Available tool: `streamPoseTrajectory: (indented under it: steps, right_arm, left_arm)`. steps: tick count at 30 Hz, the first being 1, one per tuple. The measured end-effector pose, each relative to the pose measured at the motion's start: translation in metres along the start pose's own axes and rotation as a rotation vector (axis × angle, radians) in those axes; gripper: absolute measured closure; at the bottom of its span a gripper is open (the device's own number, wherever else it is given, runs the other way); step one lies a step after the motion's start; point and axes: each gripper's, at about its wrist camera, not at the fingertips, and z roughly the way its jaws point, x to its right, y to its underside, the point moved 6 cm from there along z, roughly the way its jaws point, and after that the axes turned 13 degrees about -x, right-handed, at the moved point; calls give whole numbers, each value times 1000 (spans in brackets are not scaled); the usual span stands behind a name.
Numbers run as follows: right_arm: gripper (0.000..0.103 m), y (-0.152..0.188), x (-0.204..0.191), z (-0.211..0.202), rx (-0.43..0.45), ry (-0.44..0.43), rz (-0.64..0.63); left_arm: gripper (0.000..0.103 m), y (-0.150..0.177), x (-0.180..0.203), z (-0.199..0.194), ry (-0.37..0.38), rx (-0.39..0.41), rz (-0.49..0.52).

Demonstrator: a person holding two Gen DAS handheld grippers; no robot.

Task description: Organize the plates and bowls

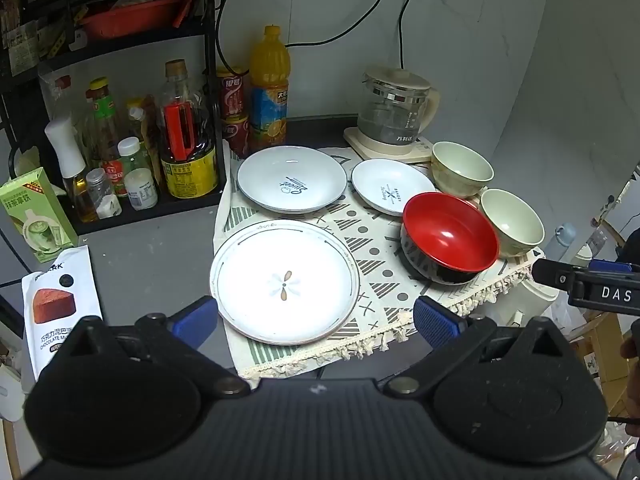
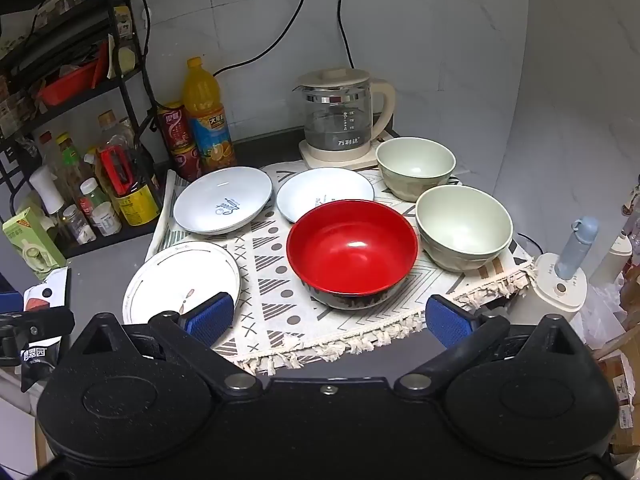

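Currently on patterned cloth (image 2: 280,280): large white plate (image 1: 285,280) near-left | two blue-rimmed plates (image 1: 292,179) (image 1: 391,186) behind it | red bowl (image 2: 352,248) near-right, touching one of two pale green bowls (image 2: 464,224) (image 2: 416,166) | kettle (image 2: 340,116) at back | left gripper (image 1: 316,316) fingers apart, empty | right gripper (image 2: 330,314) fingers apart, empty.

"Sweet" ran in script across the deep plate (image 1: 292,184) at twelve o'clock. "DAS" showed white on the right gripper (image 1: 592,288) at three o'clock. The pouch (image 1: 60,304) at nine o'clock read "CHOCOLATE M", the rest cut off.
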Motion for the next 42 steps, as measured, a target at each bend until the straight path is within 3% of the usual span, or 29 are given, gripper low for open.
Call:
streamPoseTrajectory:
  steps: [42]
  right_arm:
    - [0, -6, 12, -1, 14, -9, 6]
  left_arm:
    - [0, -7, 10, 0, 2, 1, -16]
